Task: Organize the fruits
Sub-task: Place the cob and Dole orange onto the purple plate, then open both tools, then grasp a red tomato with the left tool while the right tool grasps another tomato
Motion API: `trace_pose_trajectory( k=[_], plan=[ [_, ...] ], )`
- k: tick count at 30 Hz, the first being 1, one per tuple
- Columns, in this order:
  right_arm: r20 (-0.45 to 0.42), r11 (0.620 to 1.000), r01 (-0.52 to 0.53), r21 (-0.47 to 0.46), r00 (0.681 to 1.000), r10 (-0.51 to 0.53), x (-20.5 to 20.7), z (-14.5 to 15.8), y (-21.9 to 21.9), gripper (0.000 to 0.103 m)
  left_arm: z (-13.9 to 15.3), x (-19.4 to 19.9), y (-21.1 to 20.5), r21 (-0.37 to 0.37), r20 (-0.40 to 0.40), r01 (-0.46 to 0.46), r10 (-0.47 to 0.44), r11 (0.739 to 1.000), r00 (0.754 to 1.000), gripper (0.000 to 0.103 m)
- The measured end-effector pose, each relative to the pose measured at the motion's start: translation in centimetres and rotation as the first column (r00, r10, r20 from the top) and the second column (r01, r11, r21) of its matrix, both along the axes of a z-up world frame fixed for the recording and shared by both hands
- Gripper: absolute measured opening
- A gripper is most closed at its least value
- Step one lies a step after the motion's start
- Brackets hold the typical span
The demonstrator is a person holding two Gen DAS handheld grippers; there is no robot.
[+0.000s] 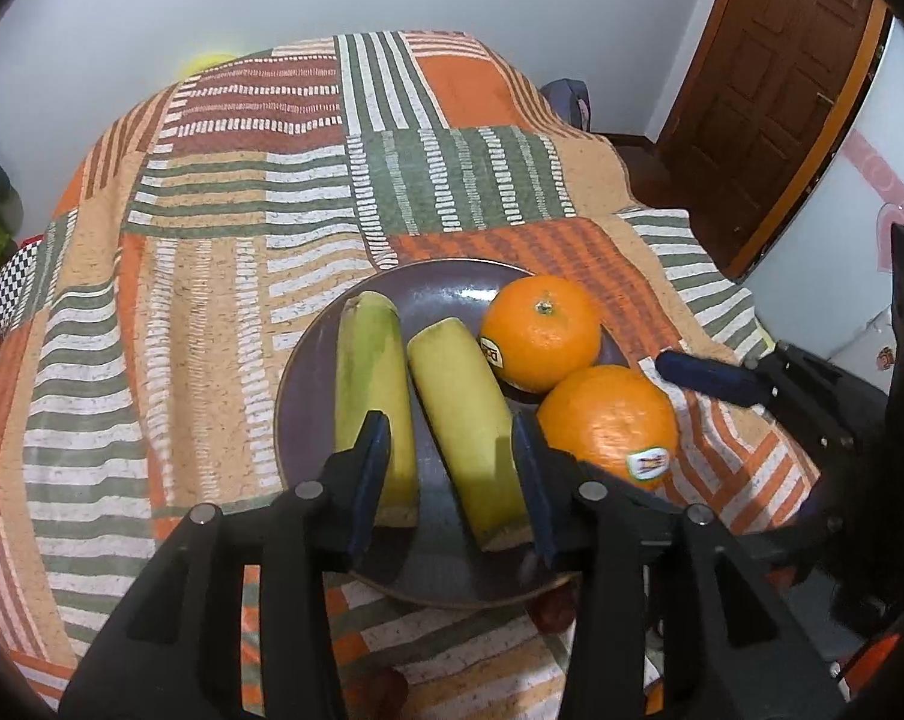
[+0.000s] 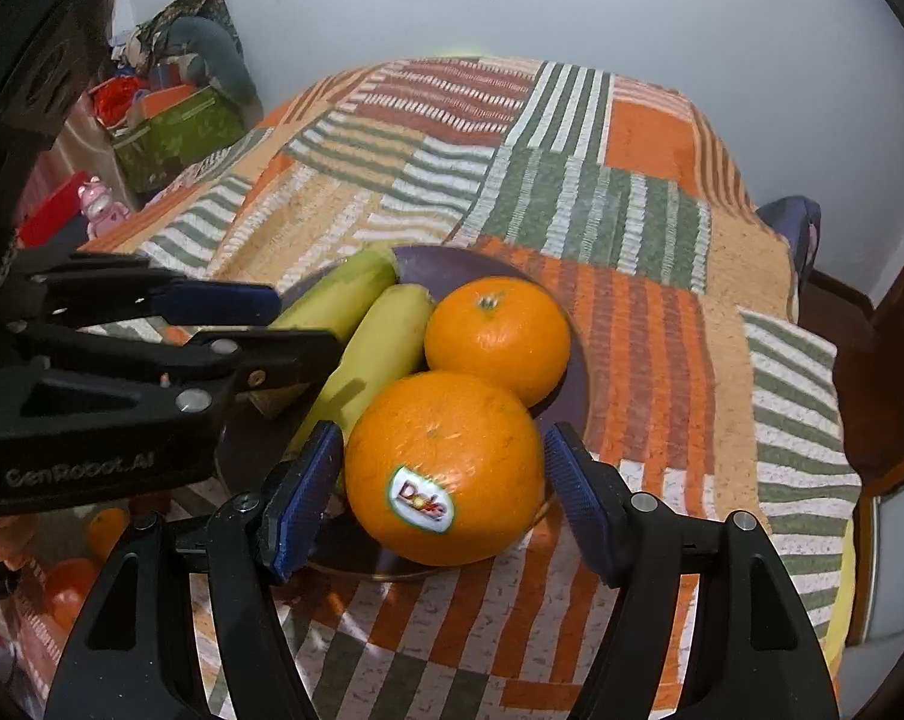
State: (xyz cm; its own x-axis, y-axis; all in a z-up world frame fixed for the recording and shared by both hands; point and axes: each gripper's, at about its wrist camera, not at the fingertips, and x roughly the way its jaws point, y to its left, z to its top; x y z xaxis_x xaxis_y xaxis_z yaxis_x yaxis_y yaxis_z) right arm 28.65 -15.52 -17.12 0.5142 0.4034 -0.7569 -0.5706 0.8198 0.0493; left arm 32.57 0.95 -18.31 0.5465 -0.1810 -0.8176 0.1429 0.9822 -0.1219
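A dark purple plate (image 1: 446,294) (image 2: 578,384) on the patchwork cloth holds two green-yellow bananas (image 1: 368,396) (image 1: 470,426) and two oranges. The far orange (image 1: 539,339) (image 2: 497,336) lies behind the near orange (image 1: 608,420) (image 2: 446,462), which bears a sticker and sits at the plate's right rim. My left gripper (image 1: 452,468) is open, its fingers straddling the near end of the right banana without clamping it. My right gripper (image 2: 443,492) is open, its pads either side of the near orange with gaps showing. The left gripper also shows in the right wrist view (image 2: 260,324).
The table is covered by an orange, green and white patchwork cloth (image 1: 242,228) (image 2: 632,210). A wooden door (image 1: 770,90) stands at the right. Boxes and clutter (image 2: 170,120) lie on the floor at the left. More orange fruit (image 2: 74,588) lies low at the left.
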Motion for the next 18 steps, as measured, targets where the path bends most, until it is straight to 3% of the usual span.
trace_pose_trajectory(
  k=[7,18],
  plan=[
    [0.042,0.999,0.027,0.025,0.999,-0.028,-1.0,2.0,-1.3,0.074,2.6,-3.1,0.8,0.002,0.052,-0.014,0.013,1.000,0.999,0.042],
    [0.110,0.995,0.076,0.069,0.990,-0.083,-6.0,5.5,-4.3,0.075,5.6,-10.7,2.1,-0.001,0.124,-0.034,0.034,0.999,0.992,0.056]
  ],
)
